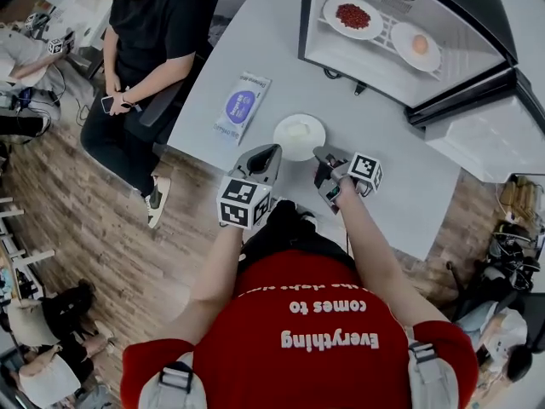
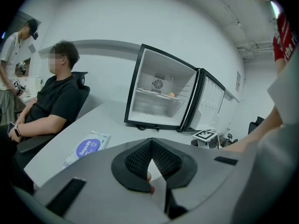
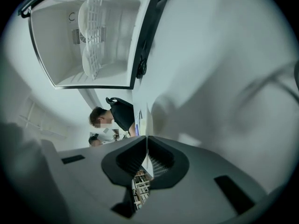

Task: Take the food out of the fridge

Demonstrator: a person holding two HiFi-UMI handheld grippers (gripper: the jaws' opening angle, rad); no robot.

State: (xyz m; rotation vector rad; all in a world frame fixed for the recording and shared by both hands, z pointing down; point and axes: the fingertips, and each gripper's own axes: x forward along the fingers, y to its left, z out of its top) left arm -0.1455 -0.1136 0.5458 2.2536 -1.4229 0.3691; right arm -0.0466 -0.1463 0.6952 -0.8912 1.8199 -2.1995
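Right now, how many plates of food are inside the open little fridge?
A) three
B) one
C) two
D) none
C: two round white plates sit on the wire shelf of the open black-framed mini fridge, one plate with red food and one plate with a pale orange egg-like item. The third white plate is outside, on the grey table.

The table (image 1: 255, 49) and the open fridge (image 1: 366, 58) are seen steeply from above in the head view. From low near the table edge, the fridge front is faced by both gripper views, the right one being rolled sideways.
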